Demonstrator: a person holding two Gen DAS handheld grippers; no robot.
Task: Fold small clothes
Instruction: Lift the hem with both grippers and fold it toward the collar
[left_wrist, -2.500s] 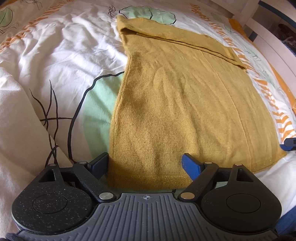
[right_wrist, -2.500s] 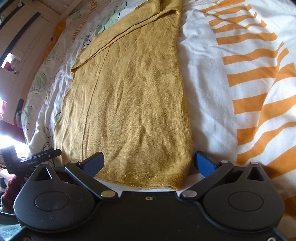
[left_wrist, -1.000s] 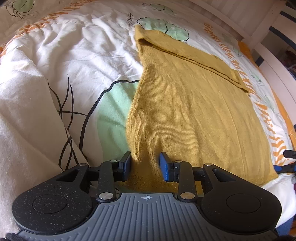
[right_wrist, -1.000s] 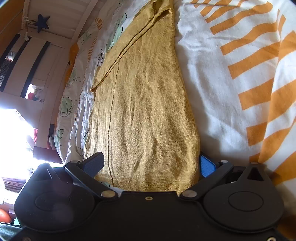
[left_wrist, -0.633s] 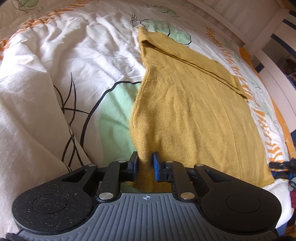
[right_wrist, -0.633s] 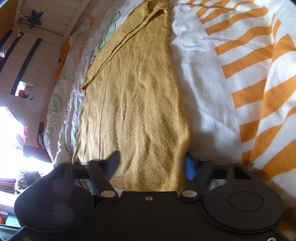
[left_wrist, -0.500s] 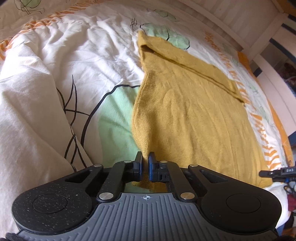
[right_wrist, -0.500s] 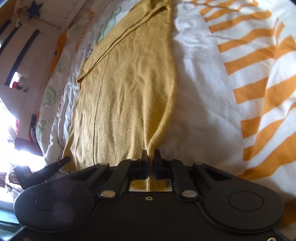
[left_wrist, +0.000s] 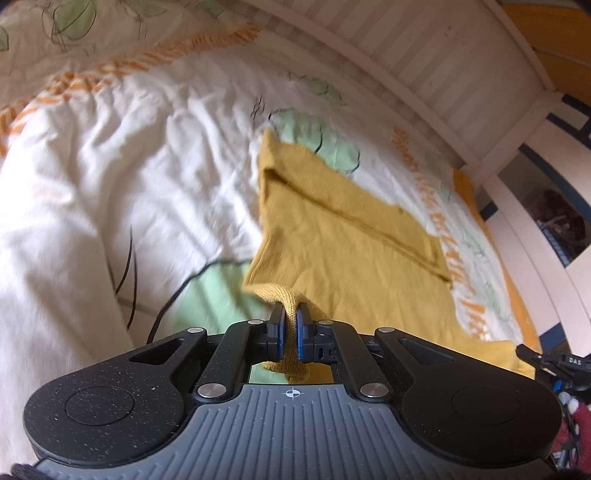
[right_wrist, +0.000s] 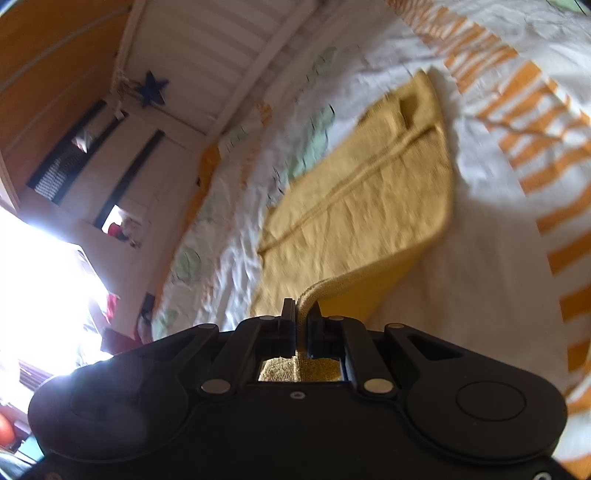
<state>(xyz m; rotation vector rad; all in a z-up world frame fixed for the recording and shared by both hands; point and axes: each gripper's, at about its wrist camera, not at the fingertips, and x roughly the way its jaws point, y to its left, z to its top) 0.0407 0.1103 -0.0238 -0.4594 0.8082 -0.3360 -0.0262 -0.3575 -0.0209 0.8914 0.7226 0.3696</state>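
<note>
A mustard yellow knit garment lies on the bed, its far part flat with a folded sleeve across it. My left gripper is shut on the garment's near left hem corner and holds it lifted off the duvet. My right gripper is shut on the near right hem corner of the same garment, also raised. The near edge hangs between the two grippers. The tip of the right gripper shows at the right edge of the left wrist view.
The garment rests on a white duvet printed with green leaves and orange stripes. A white slatted bed rail runs along the far side. A rumpled fold of duvet rises at the left. A bright window shows at the left.
Both grippers closed on the hem corners, then rose and moved forward, lifting the garment's near edge off the bed. The views now tilt up toward the bed rail.
</note>
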